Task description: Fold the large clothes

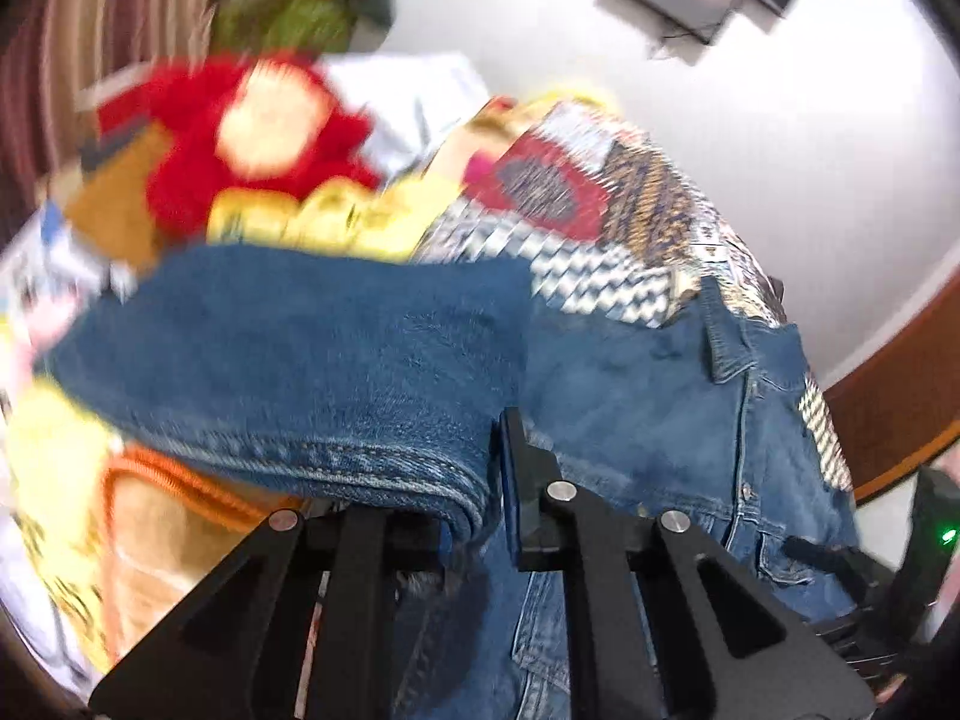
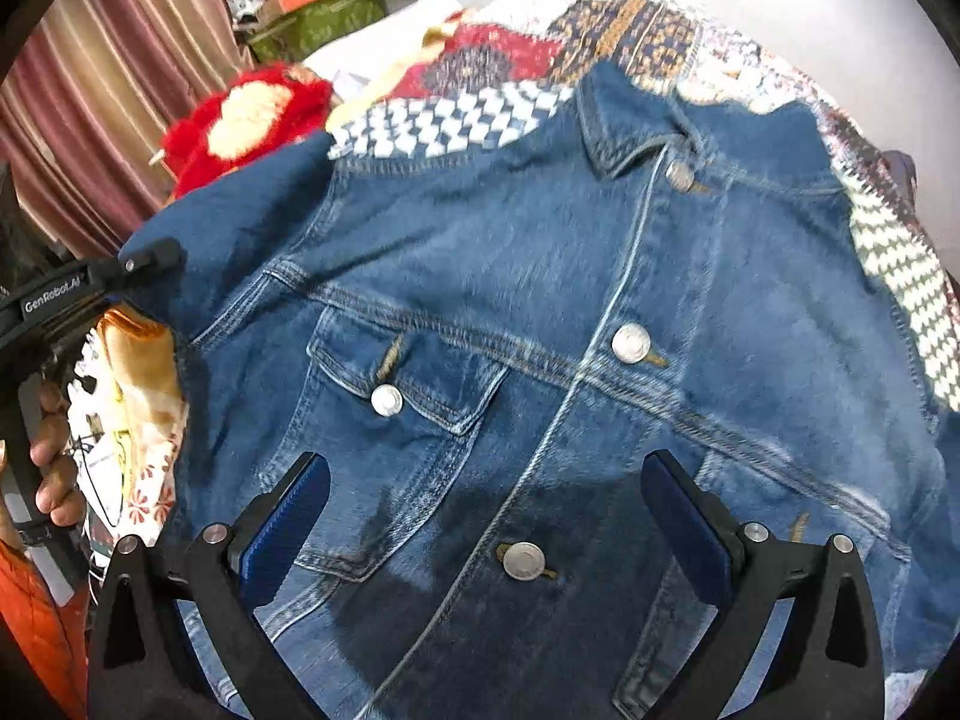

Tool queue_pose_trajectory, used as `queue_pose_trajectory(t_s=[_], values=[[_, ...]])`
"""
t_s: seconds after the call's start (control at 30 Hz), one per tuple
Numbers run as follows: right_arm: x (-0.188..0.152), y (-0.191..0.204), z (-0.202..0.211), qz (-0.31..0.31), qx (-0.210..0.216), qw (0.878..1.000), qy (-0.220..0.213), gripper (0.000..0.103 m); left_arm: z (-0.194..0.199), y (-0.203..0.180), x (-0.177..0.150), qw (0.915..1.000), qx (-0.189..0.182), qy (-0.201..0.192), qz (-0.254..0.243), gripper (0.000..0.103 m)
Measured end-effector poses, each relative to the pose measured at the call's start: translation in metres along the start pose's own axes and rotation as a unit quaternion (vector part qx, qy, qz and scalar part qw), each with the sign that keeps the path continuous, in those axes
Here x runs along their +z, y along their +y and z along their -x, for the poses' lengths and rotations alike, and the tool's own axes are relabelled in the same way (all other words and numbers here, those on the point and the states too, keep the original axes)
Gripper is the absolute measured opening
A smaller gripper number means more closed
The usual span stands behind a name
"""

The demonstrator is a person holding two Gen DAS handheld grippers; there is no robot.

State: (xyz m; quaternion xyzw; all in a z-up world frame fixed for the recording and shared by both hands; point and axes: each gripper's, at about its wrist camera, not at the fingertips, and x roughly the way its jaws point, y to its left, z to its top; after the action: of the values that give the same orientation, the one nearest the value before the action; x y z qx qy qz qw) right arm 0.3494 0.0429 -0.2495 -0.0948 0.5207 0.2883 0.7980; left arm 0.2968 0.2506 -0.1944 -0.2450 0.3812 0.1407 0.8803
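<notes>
The denim jacket (image 2: 540, 312) lies front-up and buttoned on a patchwork quilt (image 2: 456, 120), its collar at the far end and its chest pocket (image 2: 396, 396) toward the near left. One sleeve (image 1: 288, 354) is lifted off the spread and drawn across above the jacket body, its stitched cuff edge pinched in the left tongs (image 1: 480, 504), which are clamped together on the denim. In the right wrist view those same left tongs (image 2: 150, 258) show at the left edge, gripping the raised sleeve beside the shoulder, with a person's hand (image 2: 54, 462) on the handle below. The right tongs (image 2: 486, 516) hang over the lower front of the jacket with their blue pads (image 2: 282, 534) wide apart, nothing between them but the button placket underneath. Beyond the quilt sit a red plush toy (image 2: 246, 120), some yellow cloth (image 1: 336, 216) and striped curtains (image 2: 120, 72).
</notes>
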Motion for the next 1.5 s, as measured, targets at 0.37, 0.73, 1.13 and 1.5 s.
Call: queue_pose_trajectory(t_s=[0.37, 0.73, 1.13, 1.5], values=[[-0.019, -0.028, 0.079, -0.009, -0.045, 0.996, -0.074, 0.103, -0.088, -0.059, -0.052, 0.9878, 0.0, 0.14, -0.069, 0.012], [-0.038, -0.054, 0.101, -0.02, -0.073, 0.994, -0.083, 0.103, -0.063, -0.007, -0.03, 0.9908, -0.02, 0.133, 0.015, 0.063], [-0.037, -0.035, 0.1, 0.003, -0.075, 0.993, -0.09, 0.103, -0.039, 0.07, -0.008, 0.9919, 0.037, 0.08, 0.092, 0.014], [-0.043, -0.053, 0.113, -0.005, -0.096, 0.99, -0.102, 0.103, 0.017, -0.078, 0.029, 0.991, 0.025, -0.06, -0.117, 0.009]])
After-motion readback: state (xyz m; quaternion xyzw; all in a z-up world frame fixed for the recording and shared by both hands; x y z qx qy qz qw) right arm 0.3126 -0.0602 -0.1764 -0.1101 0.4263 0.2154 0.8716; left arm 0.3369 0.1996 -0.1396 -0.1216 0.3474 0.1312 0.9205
